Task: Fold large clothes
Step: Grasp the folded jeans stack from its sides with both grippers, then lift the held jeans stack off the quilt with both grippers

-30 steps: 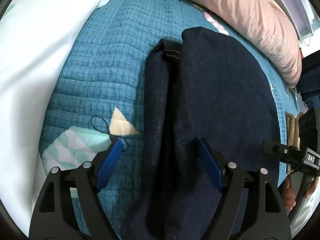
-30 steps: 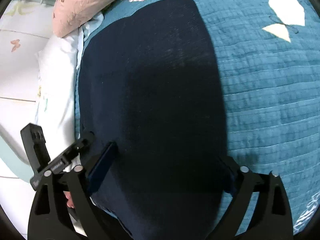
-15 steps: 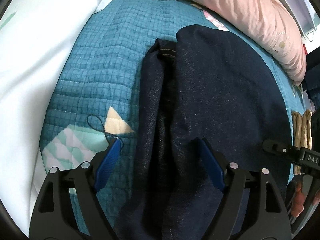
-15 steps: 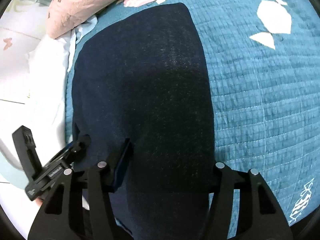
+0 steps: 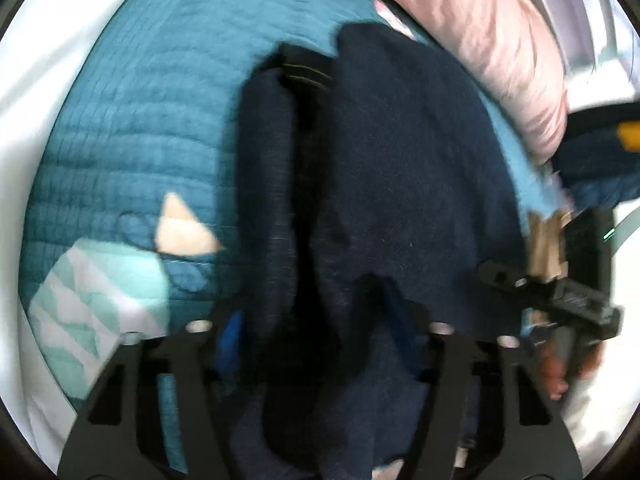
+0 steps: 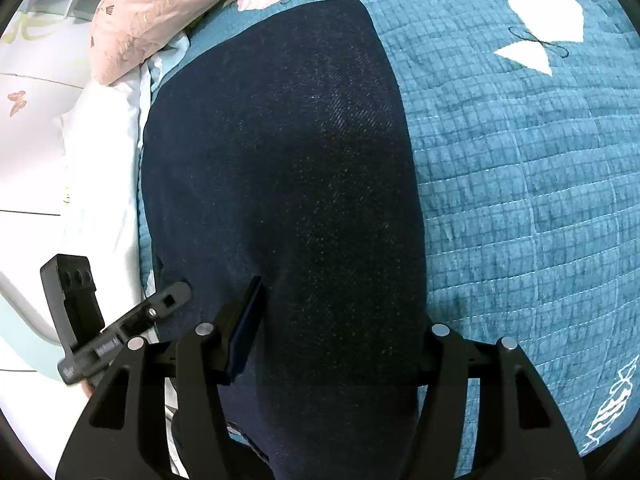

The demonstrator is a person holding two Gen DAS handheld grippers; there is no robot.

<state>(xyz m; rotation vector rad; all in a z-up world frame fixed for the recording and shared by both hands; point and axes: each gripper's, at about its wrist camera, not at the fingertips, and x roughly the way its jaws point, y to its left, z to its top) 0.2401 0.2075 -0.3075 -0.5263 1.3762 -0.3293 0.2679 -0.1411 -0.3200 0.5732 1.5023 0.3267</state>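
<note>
Dark blue jeans (image 5: pixel 400 168) lie lengthwise on a teal quilt (image 5: pixel 132 128), their stitched hem at the far end. In the blurred left wrist view my left gripper (image 5: pixel 316 332) is closing on a raised fold of the denim, and the blue pads (image 5: pixel 230 344) touch the cloth on both sides. In the right wrist view the jeans (image 6: pixel 280 160) fill the middle. My right gripper (image 6: pixel 336 328) is shut on the near part, its left pad (image 6: pixel 248 320) on top and its right finger hidden under the denim's edge. Each gripper shows at the side of the other's view.
A pink pillow (image 5: pixel 480 40) runs along the far right edge of the bed, and white bedding (image 5: pixel 36 60) lies at the left. Folded dark clothes (image 5: pixel 600 152) sit at the right. A hand (image 5: pixel 560 376) holds the other gripper. The quilt (image 6: pixel 520 200) stretches right of the jeans.
The left jaws have narrowed onto the denim fold, and that view has swung and blurred. The right jaws closed in on the jeans earlier and have held still since.
</note>
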